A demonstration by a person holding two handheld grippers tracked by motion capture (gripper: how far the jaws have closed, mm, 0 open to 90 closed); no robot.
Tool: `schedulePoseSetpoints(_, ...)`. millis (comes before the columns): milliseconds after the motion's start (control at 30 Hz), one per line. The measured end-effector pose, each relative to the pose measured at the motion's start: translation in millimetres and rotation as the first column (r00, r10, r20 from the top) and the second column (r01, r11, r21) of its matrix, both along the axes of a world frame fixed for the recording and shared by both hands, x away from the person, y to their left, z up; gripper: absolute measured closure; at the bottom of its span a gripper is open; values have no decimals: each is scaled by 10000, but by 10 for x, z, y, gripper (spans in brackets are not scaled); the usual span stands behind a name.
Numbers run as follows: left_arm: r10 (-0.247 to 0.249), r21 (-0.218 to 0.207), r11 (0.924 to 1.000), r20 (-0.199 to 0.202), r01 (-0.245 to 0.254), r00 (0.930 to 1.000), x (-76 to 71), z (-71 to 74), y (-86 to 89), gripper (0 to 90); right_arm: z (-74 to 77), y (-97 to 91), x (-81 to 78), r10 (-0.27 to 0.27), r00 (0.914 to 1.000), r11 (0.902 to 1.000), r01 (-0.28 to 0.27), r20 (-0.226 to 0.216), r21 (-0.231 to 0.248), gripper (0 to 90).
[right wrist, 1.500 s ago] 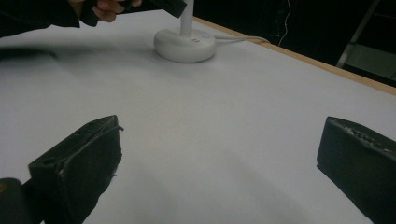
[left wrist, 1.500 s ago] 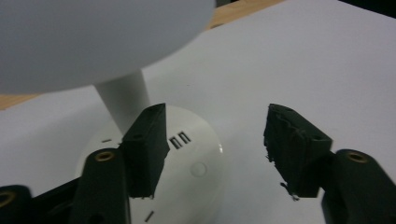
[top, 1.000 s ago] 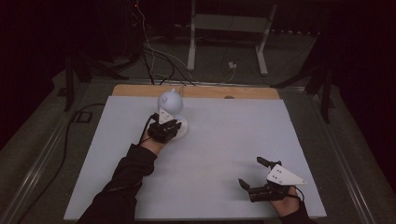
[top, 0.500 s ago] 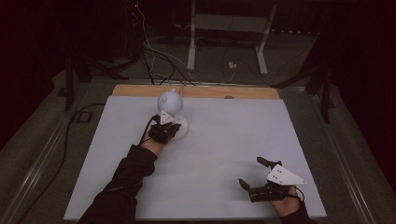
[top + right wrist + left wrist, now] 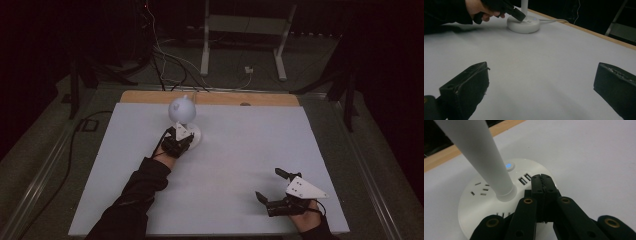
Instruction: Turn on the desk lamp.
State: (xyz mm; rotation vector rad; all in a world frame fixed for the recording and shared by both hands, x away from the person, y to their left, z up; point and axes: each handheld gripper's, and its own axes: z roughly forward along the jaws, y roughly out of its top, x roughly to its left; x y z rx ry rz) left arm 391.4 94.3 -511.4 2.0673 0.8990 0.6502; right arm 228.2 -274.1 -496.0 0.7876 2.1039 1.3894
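Observation:
A white desk lamp stands at the back left of the table, with a round head (image 5: 181,109) over a disc base (image 5: 196,133). The base (image 5: 474,200) carries sockets, two USB ports (image 5: 525,178) and a blue lit button (image 5: 509,166) beside the stem (image 5: 484,152). My left gripper (image 5: 184,135) is shut with nothing between its jaws. Its tips (image 5: 543,178) sit over the base right next to the USB ports. My right gripper (image 5: 270,185) rests at the near right of the table, open and empty (image 5: 544,82). From there the lamp base (image 5: 524,25) and the left gripper (image 5: 520,16) show far off.
The table top is a white board (image 5: 240,150) with a wooden strip (image 5: 220,98) along its far edge. A white cable (image 5: 554,20) runs from the lamp base over that edge. Behind the table are a metal stand (image 5: 240,30) and loose cables on the floor (image 5: 160,65).

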Motion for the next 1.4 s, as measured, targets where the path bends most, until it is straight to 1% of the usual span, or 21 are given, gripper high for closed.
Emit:
schedulePoseSetpoints(67,107,5,9999,179,-107,9998,-20,-1,-16,900,0,-1,0,-4,10000,10000,4,2,3,0)
schedulePoseSetpoints(100,153,-25,9999,341,-152,9993,-32,-4,-24,900,0,-2,0,-5,10000,10000,5,-7,15,0)
schedulePoseSetpoints(167,241,241,9994,622,-256,9978,-45,-11,-38,900,1,-2,-2,-9,10000,10000,9,10,9,0)
schedulePoseSetpoints(267,303,50,9995,561,-306,9980,-46,-40,-37,900,0,-3,-1,11,10000,10000,-11,-17,18,0)
schedulePoseSetpoints(333,322,150,9993,575,-331,9978,-48,-61,-48,900,1,-2,-3,0,10000,10000,0,-1,-5,0)
schedulePoseSetpoints(400,347,192,9992,594,-359,9976,-45,-75,-56,900,4,-3,-3,1,10000,10000,-1,42,17,0)
schedulePoseSetpoints(467,403,197,9989,615,-416,9973,-48,-75,-61,900,1,-4,0,3,10000,10000,-3,-5,30,0)
schedulePoseSetpoints(667,363,337,9987,740,-388,9966,-56,-89,-80,900,-1,0,0,21,10000,10000,-21,-17,9,0)
schedulePoseSetpoints(833,313,292,9990,654,-333,9974,-38,-91,-73,900,0,3,-3,18,10000,10000,-18,-15,-1,0)
schedulePoseSetpoints(867,353,368,9986,670,-378,9971,-35,-89,-72,900,-1,3,-4,21,10000,10000,-21,-26,-10,0)
schedulePoseSetpoints(900,323,446,9984,746,-357,9967,-38,-91,-78,900,-1,3,-6,18,10000,10000,-18,-17,-27,0)
schedulePoseSetpoints(933,250,414,9987,781,-283,9966,-38,-97,-80,900,1,3,-8,11,10000,10000,-11,-12,-28,0)
schedulePoseSetpoints(1033,224,443,9987,800,-260,9965,-70,-77,-96,900,0,4,-7,15,10000,10000,-16,-12,-19,0)
schedulePoseSetpoints(1100,120,225,9996,1100,-146,9939,-121,-55,-120,900,1,3,-7,6,10000,10000,-6,-2,-21,0)
schedulePoseSetpoints(1167,130,275,9995,1383,-169,9903,-169,-24,-153,787,1,-1,-3,1,10000,10000,-1,0,3,0)
schedulePoseSetpoints(1233,210,89,9997,1455,-225,9891,-203,0,-176,745,-3,-1,-1,4,10000,10000,-4,-31,6,0)
schedulePoseSetpoints(1267,257,94,9996,1503,-275,9883,-218,11,-185,690,-2,1,-4,8,10000,10000,-8,-22,-14,0)
schedulePoseSetpoints(1333,168,23,9998,1516,-174,9883,-242,33,-193,673,4,0,-7,19,10000,10000,-19,33,-8,0)
schedulePoseSetpoints(1400,200,-60,9998,1563,-193,9875,-277,52,-200,623,4,-4,-5,-7,10000,10000,7,20,16,0)
